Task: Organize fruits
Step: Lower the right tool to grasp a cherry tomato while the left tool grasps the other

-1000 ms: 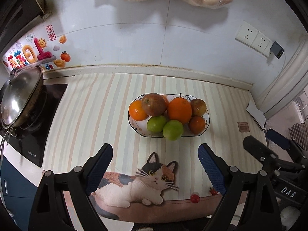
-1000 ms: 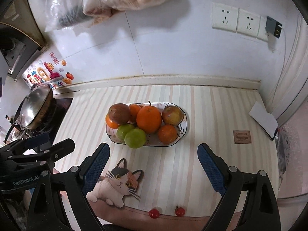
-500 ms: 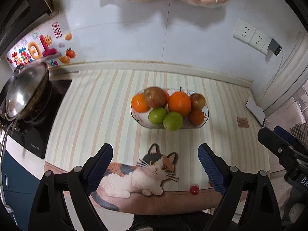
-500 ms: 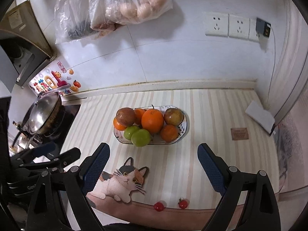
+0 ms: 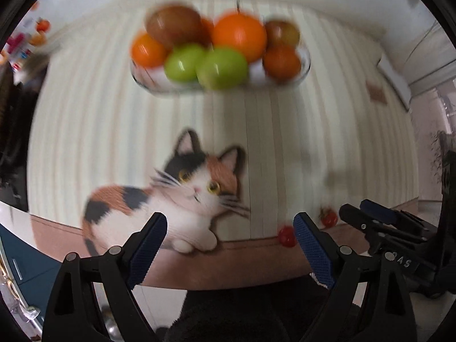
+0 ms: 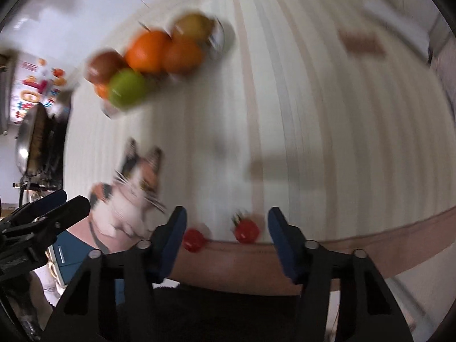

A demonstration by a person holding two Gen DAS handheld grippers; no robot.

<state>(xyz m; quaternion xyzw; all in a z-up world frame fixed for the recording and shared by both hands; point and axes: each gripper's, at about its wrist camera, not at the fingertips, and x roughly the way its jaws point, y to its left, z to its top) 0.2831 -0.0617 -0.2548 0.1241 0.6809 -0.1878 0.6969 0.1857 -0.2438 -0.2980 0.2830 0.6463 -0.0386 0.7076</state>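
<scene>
Right wrist view: right gripper (image 6: 226,229) jaws apart, empty | two cherry tomatoes (image 6: 246,228) lower centre, between fingers | fruit bowl (image 6: 219,35) upper left, blurred | left gripper (image 5: 229,240) jaws apart, empty.

Both views blurred, so finish only roughly readable. Left gripper (image 5: 229,245) & right gripper (image 6: 226,235): matt black plastic arms w/ small bare-metal pivot screws; finger pads (image 5: 312,252) blue, rough cross-hatched, rubbery look. Striped mat (image 5: 285,142) on counter: flat, matt, printed calico cat (image 5: 171,196); cloth or vinyl, can't tell. Fruit bowl (image 5: 303,71): clear, glossy, glass-like. Green fruits (image 5: 222,67) & big orange (image 5: 239,38): smooth skins w/ shiny highlights. Cherry tomatoes (image 6: 246,229) glossy red. Wok (image 6: 25,139) at left: bare metal, reflective. Wall (image 6: 57,8): smooth, slightly glossy white.
</scene>
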